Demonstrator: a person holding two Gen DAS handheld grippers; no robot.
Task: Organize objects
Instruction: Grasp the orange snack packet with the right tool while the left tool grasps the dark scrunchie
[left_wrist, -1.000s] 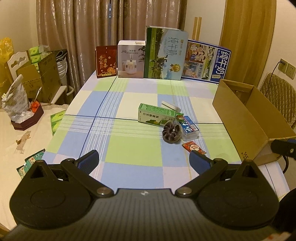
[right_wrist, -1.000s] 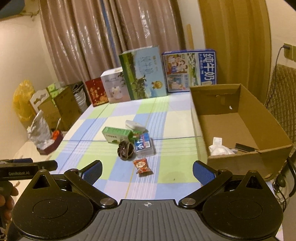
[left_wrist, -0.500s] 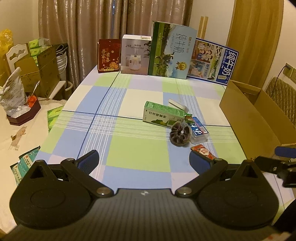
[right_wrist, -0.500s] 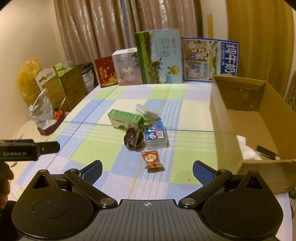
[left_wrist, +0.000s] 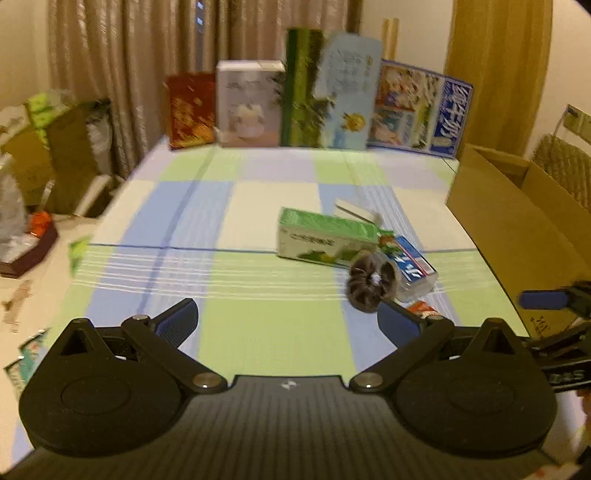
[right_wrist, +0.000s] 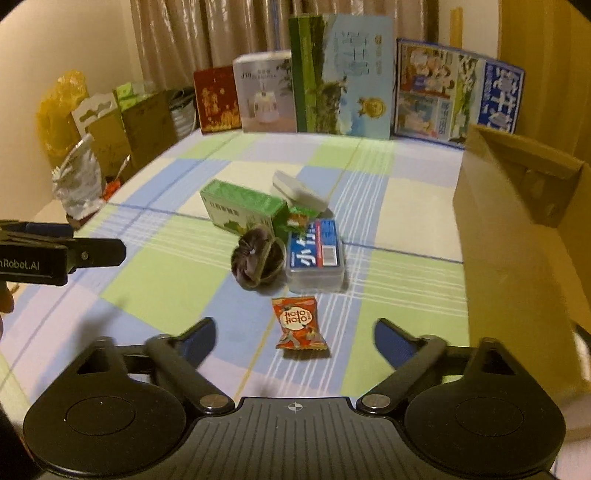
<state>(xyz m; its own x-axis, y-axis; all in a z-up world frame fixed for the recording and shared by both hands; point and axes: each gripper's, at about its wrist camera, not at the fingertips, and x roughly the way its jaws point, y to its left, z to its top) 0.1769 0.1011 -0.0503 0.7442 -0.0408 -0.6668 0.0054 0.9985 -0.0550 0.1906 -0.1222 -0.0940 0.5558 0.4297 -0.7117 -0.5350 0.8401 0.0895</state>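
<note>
Step in hand looked like the approach for the first pick: right gripper (right_wrist: 294, 341) was angled down over the table, jaws closing but far from shut, with the red snack packet (right_wrist: 300, 325) lying flat on the checked tablecloth (right_wrist: 166, 280) just ahead of and between its fingertips, pads not touching it. Left gripper (left_wrist: 288, 323) was wide open and empty, over a bare green square, aside from the pile. The rest of the clutter sat just behind the packet: brown scrunchie (right_wrist: 258, 260), clear plastic case with blue label (right_wrist: 316, 256), green carton (right_wrist: 243, 210) and a white flat box (right_wrist: 299, 190), all touching or nearly so. Cardboard box (right_wrist: 517, 236) stood open at the right table edge, likely the destination. Next move, as I read it: lower the right fingers to straddle the packet, pinch its crinkly edges without sliding it, then lift clear over the box wall.
</note>
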